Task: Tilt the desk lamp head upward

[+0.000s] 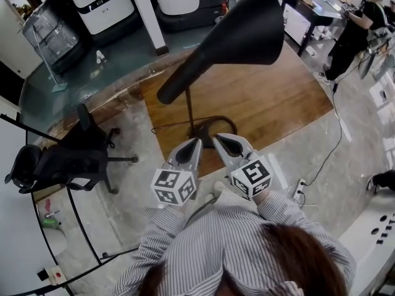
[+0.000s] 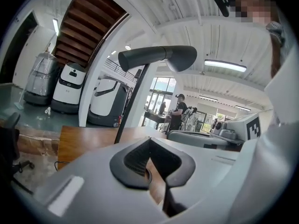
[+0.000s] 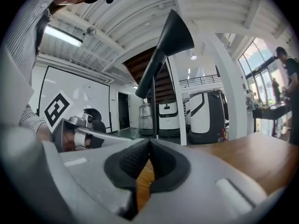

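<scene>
Left gripper (image 1: 194, 147) shut tight, pads meeting at the tips, nothing between them; right gripper (image 1: 220, 143) likewise closed and empty; both held side by side, low, just short of the lamp (image 1: 234, 36), touching nothing. Lamp upright on the wood floor (image 1: 278, 97); thin pole (image 1: 189, 106) rising from a dark base (image 1: 203, 132); black cone head (image 2: 156, 57) tilted, wide mouth up and right in the head view, narrow end lower left, well above both grippers. Chair (image 1: 68, 159) off to the left.

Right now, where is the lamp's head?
In the head view, the black lamp head is top centre, on its thin pole above the wooden surface.
</scene>
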